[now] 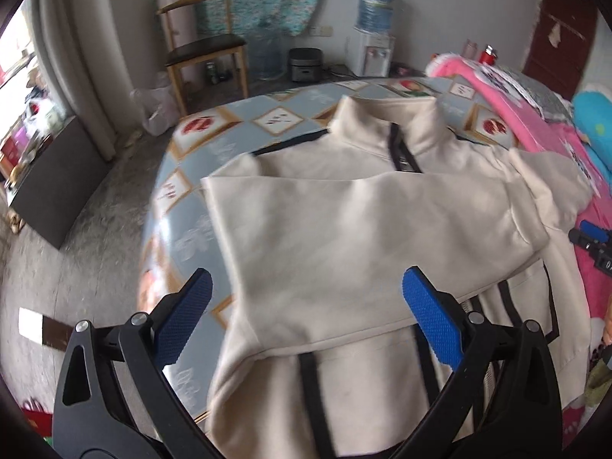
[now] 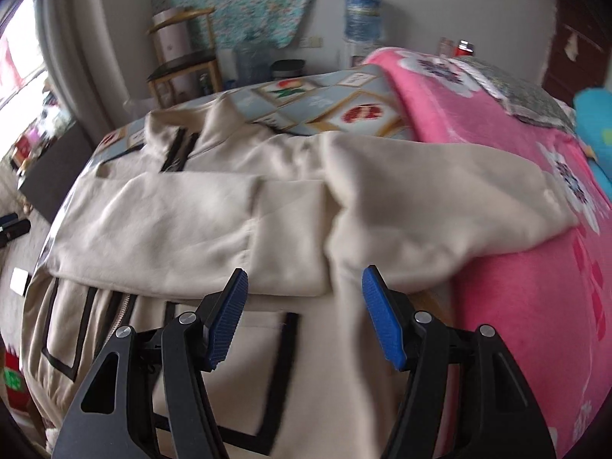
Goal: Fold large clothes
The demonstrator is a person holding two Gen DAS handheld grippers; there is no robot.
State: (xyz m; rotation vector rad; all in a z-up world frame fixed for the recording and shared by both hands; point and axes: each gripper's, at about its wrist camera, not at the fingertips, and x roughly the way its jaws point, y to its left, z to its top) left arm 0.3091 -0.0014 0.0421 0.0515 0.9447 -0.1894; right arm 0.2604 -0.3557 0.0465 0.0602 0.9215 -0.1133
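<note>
— Where's the jacket sitting, and what are your tools doing?

— It's lying collar-away on the tabletop with the patterned blue cloth, one sleeve already crossing the chest, the other sleeve bunching against the pink blanket. I'm hovering my left tool and right tool above it, both spread wide and gripping nothing.

— What's next?

— Probably that loose sleeve. I'm planning on pinching near the cuff and laying it flat, without dragging the blanket along.

— And the room?

— I'm seeing a wooden chair, a water dispenser and a grey floor.
</note>
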